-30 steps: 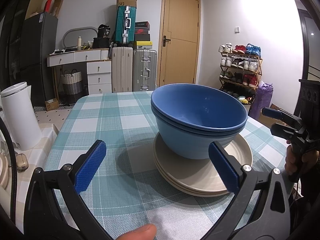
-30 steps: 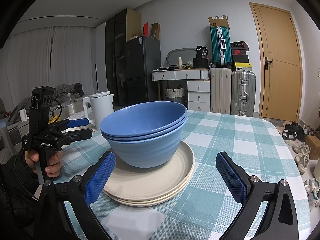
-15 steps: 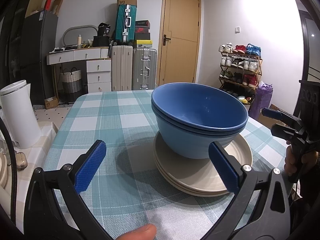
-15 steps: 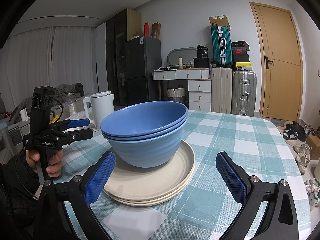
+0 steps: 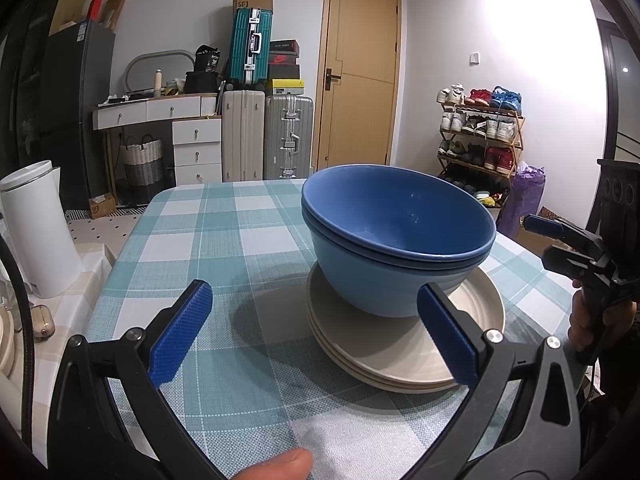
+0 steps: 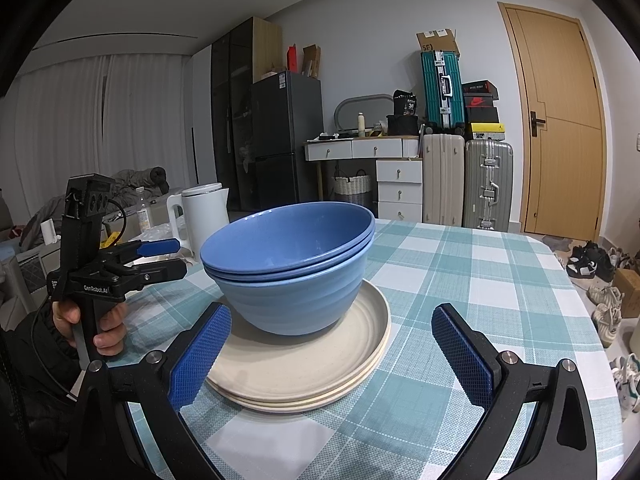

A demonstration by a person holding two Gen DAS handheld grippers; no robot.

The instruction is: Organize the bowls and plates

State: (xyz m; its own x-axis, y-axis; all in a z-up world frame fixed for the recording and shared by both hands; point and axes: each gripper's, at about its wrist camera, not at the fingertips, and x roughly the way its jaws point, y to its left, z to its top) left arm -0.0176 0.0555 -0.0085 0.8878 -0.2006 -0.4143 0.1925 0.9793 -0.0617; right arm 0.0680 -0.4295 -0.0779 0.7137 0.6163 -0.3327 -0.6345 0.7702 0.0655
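On checked tablecloth (image 5: 248,240), nested blue bowls (image 5: 396,236) atop stacked cream plates (image 5: 400,360) — both claws wide, empty.

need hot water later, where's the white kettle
The white kettle stands off the table's left edge in the left wrist view, beyond the left tool in the right wrist view.

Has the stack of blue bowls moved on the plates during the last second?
No. The blue bowls sit at the same spot on the cream plates, same against the checked tablecloth.
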